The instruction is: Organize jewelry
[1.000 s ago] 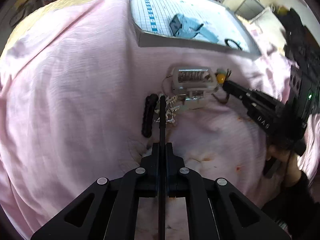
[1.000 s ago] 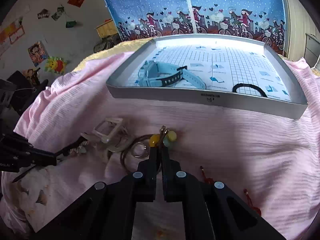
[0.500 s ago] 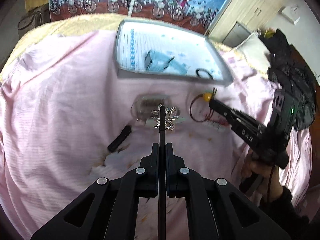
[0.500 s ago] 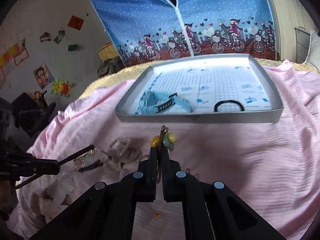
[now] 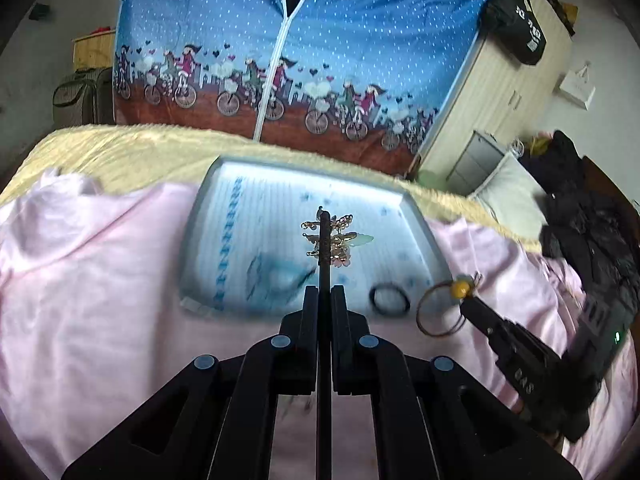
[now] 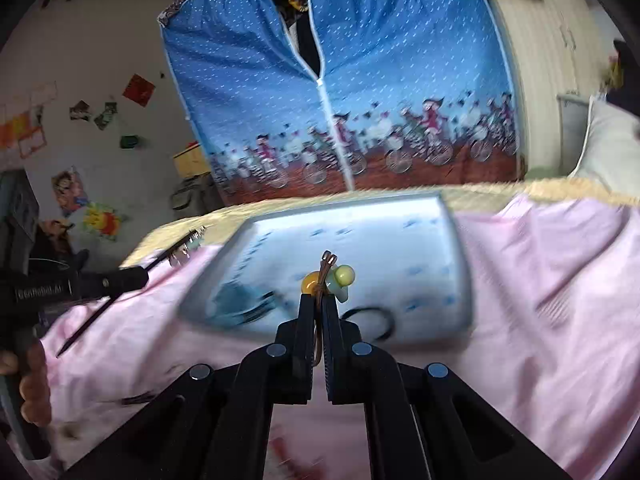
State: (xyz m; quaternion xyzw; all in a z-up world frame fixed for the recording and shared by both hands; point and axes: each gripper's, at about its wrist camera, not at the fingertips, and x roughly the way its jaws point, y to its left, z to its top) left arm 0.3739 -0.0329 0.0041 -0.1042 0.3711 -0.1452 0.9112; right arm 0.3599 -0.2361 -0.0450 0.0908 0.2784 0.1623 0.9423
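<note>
1. Left gripper (image 5: 324,236): fingers pressed together, pinching a gold butterfly hair clip (image 5: 338,240) at the tips. Clip sits mid-frame in the left wrist view, seen against the tray (image 5: 200,240); height above it cannot be told.
2. Right gripper (image 6: 320,288): fingers nearly closed, pinching a thin brown bangle (image 5: 438,312) with yellow and green beads (image 6: 326,280). Its loop hangs at the tray's lower right edge in the left wrist view.
3. Step in hand, by judgement: carrying both pieces to the tray. Tray already holds a light-blue watch (image 5: 276,276) and a black hair tie (image 5: 390,300).
4. Pose: both grippers are raised off the pink sheet (image 5: 100,280) and aimed at the tray, left from lower left, right from lower right. Background is blurred.
5. Next move likely calls for lowering each piece onto bare tray floor, clear of watch and hair tie, then spreading the fingers. Risk: the clip's dangling charms snag on a fingertip at release.
</note>
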